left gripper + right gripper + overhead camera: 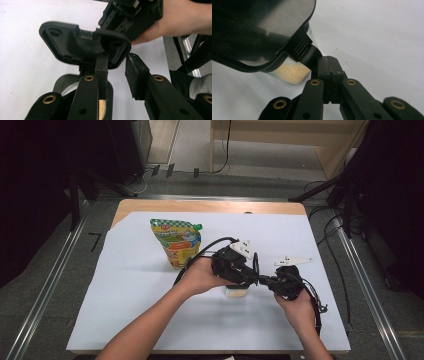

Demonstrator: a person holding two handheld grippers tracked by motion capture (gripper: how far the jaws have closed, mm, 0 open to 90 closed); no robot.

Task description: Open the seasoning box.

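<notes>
A small clear container (236, 292) of tan grains (292, 71) stands on the white sheet, and its black flip lid (262, 32) is raised. My right gripper (327, 60) is shut on the lid's ribbed tab (308, 53) and comes in from the right (265, 281). In the left gripper view the lid's underside (75, 42) faces the camera. My left gripper (116, 58) stands with a gap between its pads; one corner of the lid lies in that gap, and the pads do not clamp it. In the high view the left gripper (251, 274) is over the container.
A green and yellow spouted pouch (175, 242) stands at the back left of the white sheet (150, 320). A wooden table edge (210, 206) runs behind it. Cables (320, 307) trail off the right side. Metal rails flank the table.
</notes>
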